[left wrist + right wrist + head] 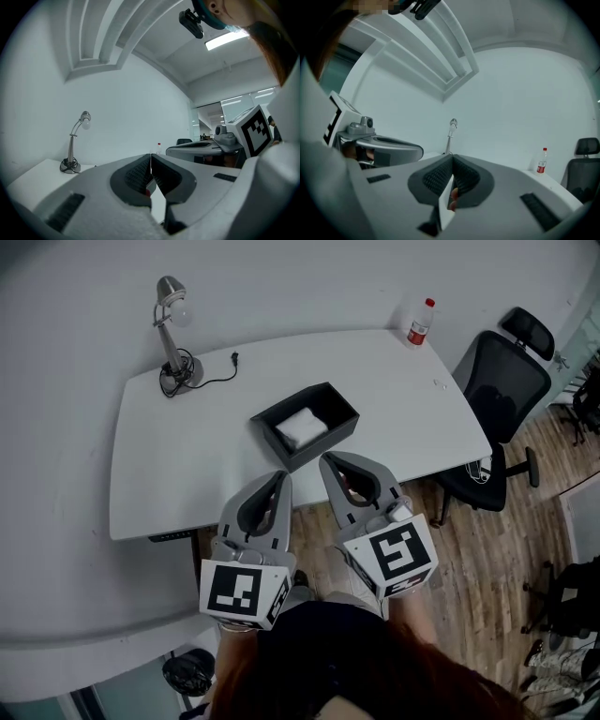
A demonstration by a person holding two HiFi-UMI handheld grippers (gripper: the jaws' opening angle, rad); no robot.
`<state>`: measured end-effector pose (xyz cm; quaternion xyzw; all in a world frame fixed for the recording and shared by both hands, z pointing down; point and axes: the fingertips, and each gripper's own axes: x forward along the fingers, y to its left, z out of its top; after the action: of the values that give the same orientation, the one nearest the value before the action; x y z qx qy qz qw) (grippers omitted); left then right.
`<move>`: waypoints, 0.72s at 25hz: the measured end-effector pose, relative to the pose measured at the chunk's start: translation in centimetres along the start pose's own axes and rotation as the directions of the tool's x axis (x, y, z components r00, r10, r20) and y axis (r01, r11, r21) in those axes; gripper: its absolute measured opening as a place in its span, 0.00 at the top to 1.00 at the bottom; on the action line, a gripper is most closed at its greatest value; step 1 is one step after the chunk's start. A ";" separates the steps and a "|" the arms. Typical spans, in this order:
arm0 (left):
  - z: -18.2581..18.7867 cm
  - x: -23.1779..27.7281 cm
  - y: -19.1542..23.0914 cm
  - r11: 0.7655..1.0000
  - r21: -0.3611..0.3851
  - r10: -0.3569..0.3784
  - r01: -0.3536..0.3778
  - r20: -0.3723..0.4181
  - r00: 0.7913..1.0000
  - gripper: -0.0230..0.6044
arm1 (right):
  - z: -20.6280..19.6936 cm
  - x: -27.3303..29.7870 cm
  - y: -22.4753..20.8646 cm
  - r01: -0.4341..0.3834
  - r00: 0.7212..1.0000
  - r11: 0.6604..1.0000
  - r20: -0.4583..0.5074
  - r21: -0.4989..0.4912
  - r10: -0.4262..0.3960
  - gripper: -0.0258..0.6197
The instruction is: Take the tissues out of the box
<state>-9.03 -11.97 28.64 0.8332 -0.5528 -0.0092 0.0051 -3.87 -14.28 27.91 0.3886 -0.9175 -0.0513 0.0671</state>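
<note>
A black open box [319, 442] sits on the white table [206, 474], with a white stack of tissues [301, 427] inside it. Both grippers hang in front of the table's near edge, short of the box. My left gripper [283, 474] is shut with nothing in it; in the left gripper view its jaws [150, 155] meet tip to tip. My right gripper [324, 458] is also shut and empty, and its tips [452, 157] touch in the right gripper view. Neither gripper touches the box.
A grey desk lamp [173, 334] with a black cord stands at the table's far left. A bottle with a red cap [420, 322] stands at the far right corner. A black office chair [497, 409] is at the table's right, on wooden floor.
</note>
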 end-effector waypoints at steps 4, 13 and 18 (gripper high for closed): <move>0.2 0.6 1.7 1.000 -0.011 -0.024 0.024 0.009 1.000 0.93 | -0.2 1.6 0.0 0.021 0.999 1.000 -0.036 0.001 -0.021 0.93; -0.2 2.3 3.9 0.998 -0.040 -0.055 0.055 0.008 0.998 0.93 | -2.1 4.2 -0.6 0.023 0.992 1.000 -0.122 -0.003 -0.023 0.84; -0.7 3.3 5.0 0.998 -0.047 -0.052 0.052 0.001 0.999 0.93 | -3.2 5.7 -1.6 0.023 0.986 1.000 -0.162 -0.006 -0.024 0.80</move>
<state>-12.36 -17.01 29.38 0.8470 -0.5306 -0.0222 0.0246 -6.18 -19.65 31.31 0.4021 -0.9042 -0.0223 0.1419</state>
